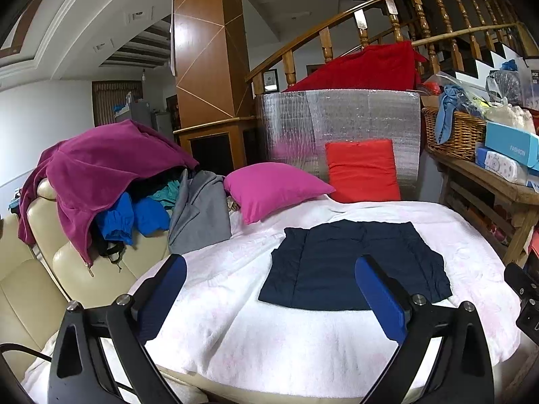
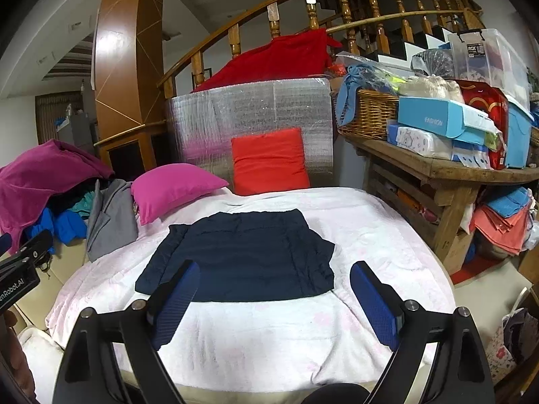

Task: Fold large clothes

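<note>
Navy garment [image 1: 353, 266] lies folded at twelve o'clock; my left gripper [image 1: 269, 289] and right gripper [image 2: 273, 296] gape empty, so I'd check edges align.

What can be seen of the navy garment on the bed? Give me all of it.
The navy garment is dark blue, thin, matte cloth, already folded into a rough rectangle with both sides turned inward, leaving lengthwise creases and a rumpled right edge. It lies flat on the white blanket, near its middle, in front of the pink and red pillows. Nothing else touches it: the left gripper and right gripper hover open in front of it, empty.
</note>
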